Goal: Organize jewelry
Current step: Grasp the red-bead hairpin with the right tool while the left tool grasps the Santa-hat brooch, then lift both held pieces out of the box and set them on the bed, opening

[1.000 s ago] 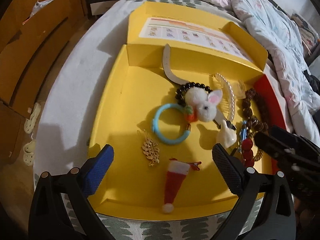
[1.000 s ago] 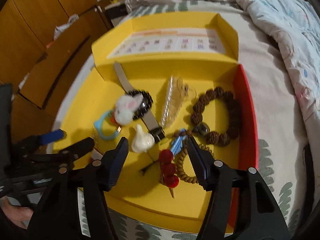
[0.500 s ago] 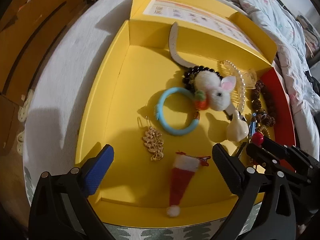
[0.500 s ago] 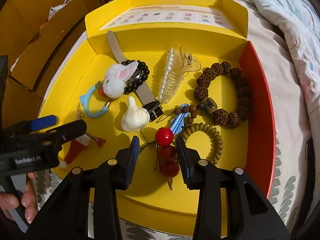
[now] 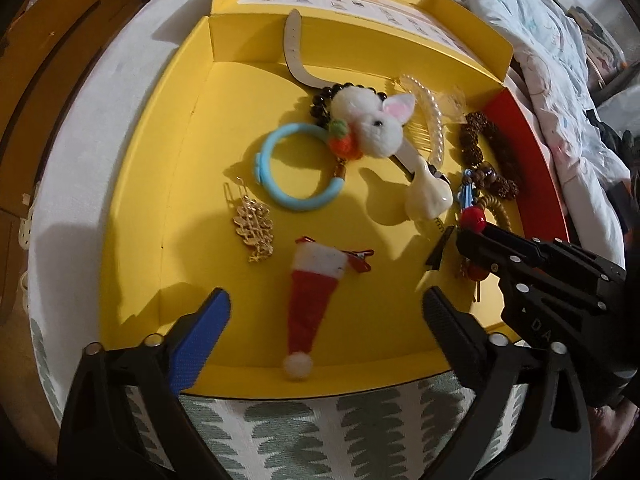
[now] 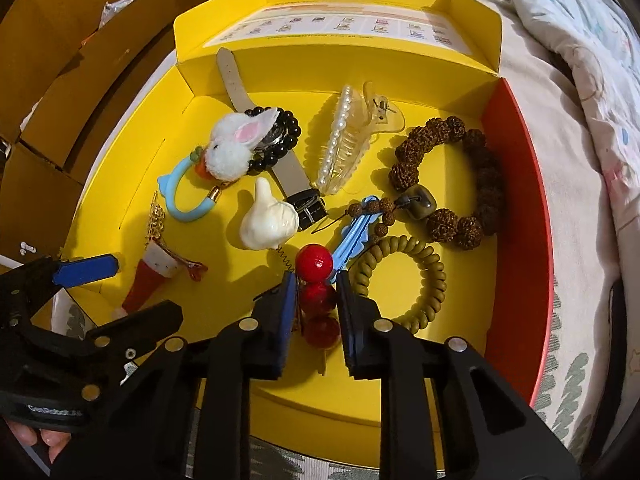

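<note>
Red bead hairpin [image 6: 318, 298] near the yellow tray's [image 6: 400, 392] front wall, long axis running straight between the right gripper's [image 6: 316, 288] just-closing jaws, pads against the middle bead; left gripper [image 5: 324, 320] wide open over the Santa-hat clip [image 5: 310, 300].

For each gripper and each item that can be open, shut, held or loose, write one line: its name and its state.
Right gripper: jaws have just been closing, pads now on the red bead hairpin.
Left gripper: open, holding nothing, above the Santa hat clip.
Yellow box: open, lid folded back.
Pearl claw clip: lying loose.
</note>
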A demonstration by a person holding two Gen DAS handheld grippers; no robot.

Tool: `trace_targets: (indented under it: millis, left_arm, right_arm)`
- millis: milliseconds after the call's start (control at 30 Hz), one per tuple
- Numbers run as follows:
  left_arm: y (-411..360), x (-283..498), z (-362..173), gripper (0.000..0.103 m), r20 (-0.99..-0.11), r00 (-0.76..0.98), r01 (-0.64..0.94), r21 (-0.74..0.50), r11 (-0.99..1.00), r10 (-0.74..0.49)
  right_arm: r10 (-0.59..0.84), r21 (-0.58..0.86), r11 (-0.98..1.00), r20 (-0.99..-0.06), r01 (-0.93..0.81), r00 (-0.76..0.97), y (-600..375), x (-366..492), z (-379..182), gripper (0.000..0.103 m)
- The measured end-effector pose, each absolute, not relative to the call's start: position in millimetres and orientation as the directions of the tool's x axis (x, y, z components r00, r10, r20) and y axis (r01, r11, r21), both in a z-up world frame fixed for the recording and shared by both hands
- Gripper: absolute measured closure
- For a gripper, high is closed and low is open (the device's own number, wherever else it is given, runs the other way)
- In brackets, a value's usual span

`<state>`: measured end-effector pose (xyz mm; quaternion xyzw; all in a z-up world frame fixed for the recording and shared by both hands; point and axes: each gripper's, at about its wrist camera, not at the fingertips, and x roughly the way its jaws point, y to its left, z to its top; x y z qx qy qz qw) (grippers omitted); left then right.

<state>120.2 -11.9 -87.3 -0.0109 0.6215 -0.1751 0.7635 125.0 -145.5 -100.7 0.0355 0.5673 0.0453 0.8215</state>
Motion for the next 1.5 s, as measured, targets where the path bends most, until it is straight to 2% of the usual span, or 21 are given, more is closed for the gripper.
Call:
trace_targets:
  millis: [267, 433, 500, 600, 700, 767, 1500]
  left_arm:
    - [-12, 119, -93, 0.019, -0.947, 0.121, 0.241, -0.262, 0.934, -0.297]
    - [-10, 123, -95, 0.027, -0.947, 0.122, 0.236, -0.262, 0.936, -0.296]
    - [-11, 125, -95, 0.04, -0.947, 0.126, 0.239, -0.261, 0.935, -0.296]
    - [-10, 126, -94, 0.068, -0.942, 0.12, 0.242, -0.279, 0.929, -0.314]
    - [-8, 127, -94, 0.072, -0.94, 0.114, 0.24, -0.289, 0.927, -0.322]
    - [-7, 127, -94, 0.08, -0.938, 0.109, 0.24, -0.297, 0.924, -0.33]
    - [-6, 123, -56, 0.085, -0.895, 0.233, 0.247, -0.323, 0.914, -0.38]
  right_arm:
    - [0.099, 0.095, 0.995, -0.932, -0.027, 0.348, -146, 127, -106, 0.082]
    - [0.101, 0.096, 0.995, -0.933, -0.03, 0.344, -146, 127, -107, 0.082]
    - [0.101, 0.097, 0.995, -0.934, -0.03, 0.342, -146, 127, -106, 0.082]
    - [0.101, 0.097, 0.995, -0.934, -0.028, 0.342, -147, 127, -106, 0.082]
    - [0.105, 0.102, 0.994, -0.935, -0.025, 0.339, -148, 127, -105, 0.082]
    - [0.109, 0.108, 0.994, -0.933, -0.023, 0.343, -149, 126, -103, 0.082]
    - [0.205, 0.217, 0.976, -0.878, -0.021, 0.432, -165, 111, -54, 0.082]
